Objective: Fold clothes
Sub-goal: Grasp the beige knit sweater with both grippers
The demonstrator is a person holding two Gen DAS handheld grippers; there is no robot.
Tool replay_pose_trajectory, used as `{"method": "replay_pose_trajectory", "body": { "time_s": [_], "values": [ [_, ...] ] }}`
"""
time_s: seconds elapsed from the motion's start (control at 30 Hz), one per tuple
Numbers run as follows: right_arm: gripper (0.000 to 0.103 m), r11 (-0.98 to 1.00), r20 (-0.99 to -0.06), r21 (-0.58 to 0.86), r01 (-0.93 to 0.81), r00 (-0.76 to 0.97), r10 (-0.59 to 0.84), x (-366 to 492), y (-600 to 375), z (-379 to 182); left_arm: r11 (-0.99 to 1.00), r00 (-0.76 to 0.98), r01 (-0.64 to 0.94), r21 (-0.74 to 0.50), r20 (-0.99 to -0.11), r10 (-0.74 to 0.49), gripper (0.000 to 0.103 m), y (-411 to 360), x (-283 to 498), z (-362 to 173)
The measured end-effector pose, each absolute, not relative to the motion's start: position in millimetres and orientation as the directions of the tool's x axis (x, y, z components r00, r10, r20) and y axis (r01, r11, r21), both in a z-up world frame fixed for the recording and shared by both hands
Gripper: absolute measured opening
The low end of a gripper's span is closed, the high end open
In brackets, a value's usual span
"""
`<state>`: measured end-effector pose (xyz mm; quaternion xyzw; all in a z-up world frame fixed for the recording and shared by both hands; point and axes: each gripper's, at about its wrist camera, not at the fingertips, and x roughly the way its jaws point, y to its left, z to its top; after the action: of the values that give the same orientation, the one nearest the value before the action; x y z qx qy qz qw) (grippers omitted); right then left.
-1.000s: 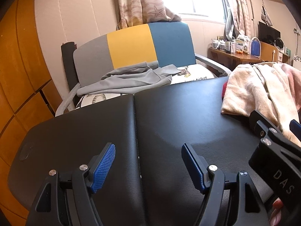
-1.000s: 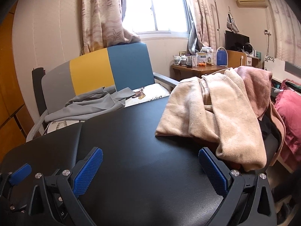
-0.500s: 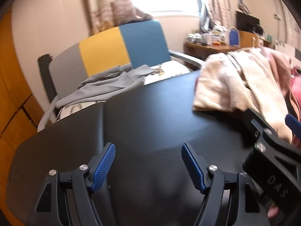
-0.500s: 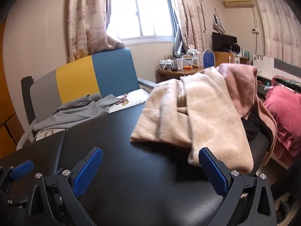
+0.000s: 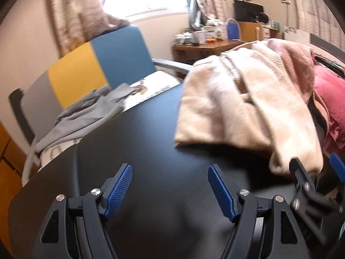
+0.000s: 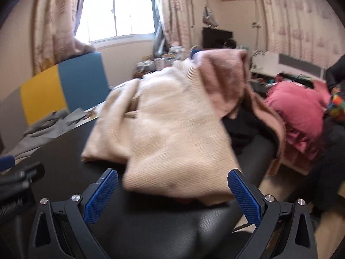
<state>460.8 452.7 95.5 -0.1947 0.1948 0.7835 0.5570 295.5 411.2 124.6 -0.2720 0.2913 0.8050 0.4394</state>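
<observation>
Both claws gape, holding nothing: the right gripper [image 6: 172,191] hovers at the near hem of the cream sweater [image 6: 172,138], heaped on the table's [image 5: 151,142] right side; the left gripper [image 5: 170,186] hangs over bare tabletop. Judging by that, a grasp on the hem seems due.

Left wrist view low over the black table [image 5: 151,146], looking along its fingers toward the striped chair [image 5: 97,64], right wrist view closer to the cream sweater [image 6: 172,133] (facing the window), both sharing table, sweater, chair, pink bedding
</observation>
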Motion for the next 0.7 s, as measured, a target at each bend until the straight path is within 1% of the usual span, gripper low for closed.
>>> {"method": "replay_pose_trajectory", "body": {
  "time_s": [0.1,0.27,0.43,0.6,0.7],
  "values": [
    [0.103,-0.292,-0.481,0.088,-0.952,-0.298,0.825,468.6,455.7,97.6,-0.401,-0.442,-0.885,0.238,-0.7,0.561,0.075,440.4,298.5,125.4],
    [0.103,-0.309,-0.473,0.053,-0.95,-0.296,0.83,467.6,464.0,99.8,-0.392,-0.468,-0.876,0.282,-0.695,0.546,0.075,474.8,305.7,120.3],
    [0.103,-0.314,-0.493,0.052,-0.948,-0.297,0.818,470.0,470.3,93.3,-0.381,-0.414,-0.898,0.22,-0.72,0.557,0.075,488.0,305.3,113.3],
    [0.103,-0.277,-0.537,0.018,-0.961,-0.243,0.808,468.7,488.8,86.4,-0.358,-0.363,-0.916,0.181,-0.753,0.549,0.075,509.6,300.0,97.6],
    [0.103,-0.275,-0.56,0.039,-0.961,-0.249,0.791,473.3,498.5,82.3,-0.344,-0.314,-0.929,0.138,-0.787,0.531,0.075,525.3,293.6,86.9]
  ]
}}
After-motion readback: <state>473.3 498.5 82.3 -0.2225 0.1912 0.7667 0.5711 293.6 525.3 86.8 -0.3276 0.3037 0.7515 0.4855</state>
